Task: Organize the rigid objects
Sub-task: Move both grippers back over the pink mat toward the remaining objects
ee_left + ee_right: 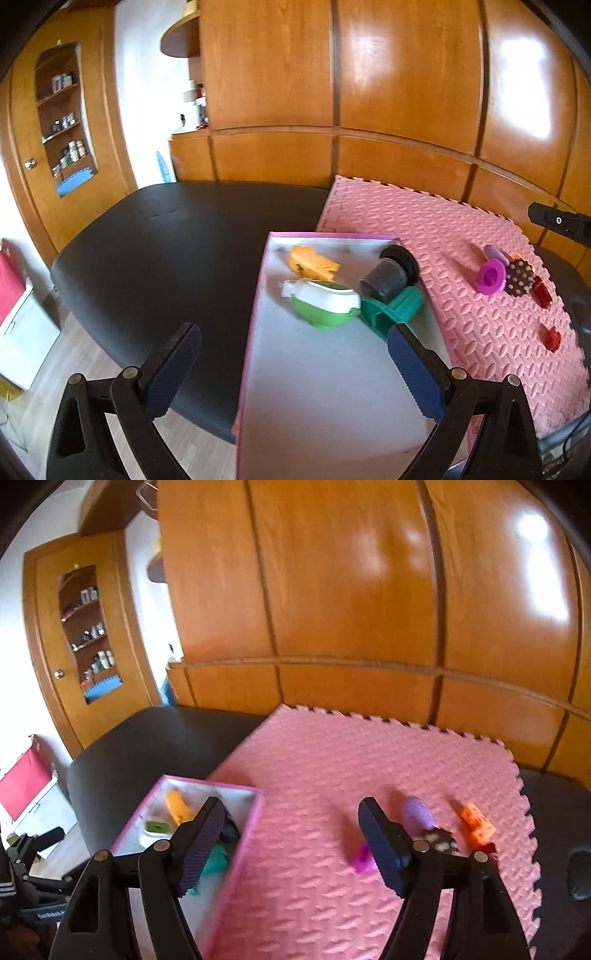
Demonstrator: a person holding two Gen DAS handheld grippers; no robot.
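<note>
Wooden wardrobe panels behind; black tabletop [155,251] carries a pink-rimmed box [255,295] at 12 o'clock of the left gripper [295,373], jaws wide, empty. Inside: orange piece [312,263], green-white item [325,301], dark cup [388,275]. Pink foam mat [332,760] at 1 o'clock still holds purple [417,812] and orange toys [476,821]. Right gripper [291,842] jaws parted, empty. Risk: small toys crowd together, so a grasp could nudge neighbours off the mat.
</note>
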